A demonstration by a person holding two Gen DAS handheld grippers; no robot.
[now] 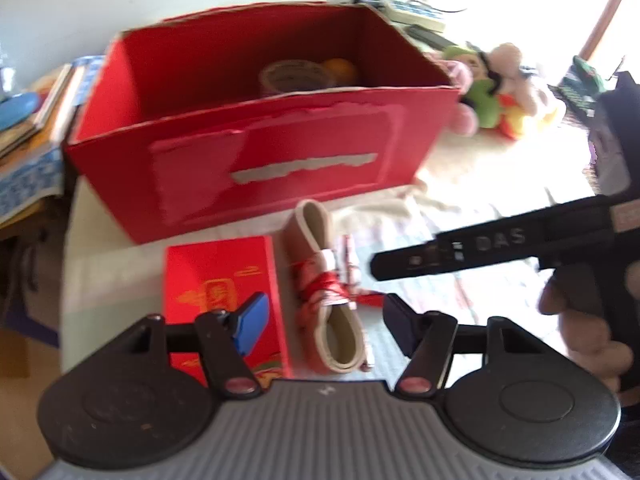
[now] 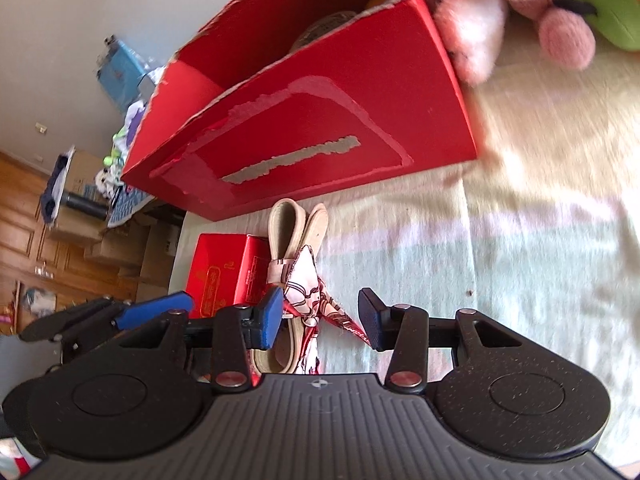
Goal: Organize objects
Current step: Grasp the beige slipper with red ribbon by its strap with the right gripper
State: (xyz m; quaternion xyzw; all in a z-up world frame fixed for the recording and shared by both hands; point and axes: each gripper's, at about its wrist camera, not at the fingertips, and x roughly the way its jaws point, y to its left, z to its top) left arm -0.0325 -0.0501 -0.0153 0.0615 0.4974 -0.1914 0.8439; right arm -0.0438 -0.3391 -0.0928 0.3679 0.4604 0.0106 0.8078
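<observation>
1. The worktop (image 1: 460,184), under a pale cloth, carries everything.
2. A big red box (image 1: 256,132) stands open at the far side, with a tape roll (image 1: 294,76) and something orange already inside.
3. Soft toys (image 1: 496,88) lie to the right of the box, touching its corner.
4. A small red carton (image 1: 224,280) lies flat in front of the box, just left of the bundle.
5. The rolled beige strap (image 1: 324,280), tied with a red patterned scarf (image 2: 308,292), lies near the box, its long axis running near to far.
6. The left hand-held gripper (image 1: 320,328) has its jaws apart, straddling the bundle's near end without pressing it; it looks the nearer one.
7. The right hand-held gripper (image 2: 320,318) is also spread wide and empty, over the scarf's tail.
</observation>
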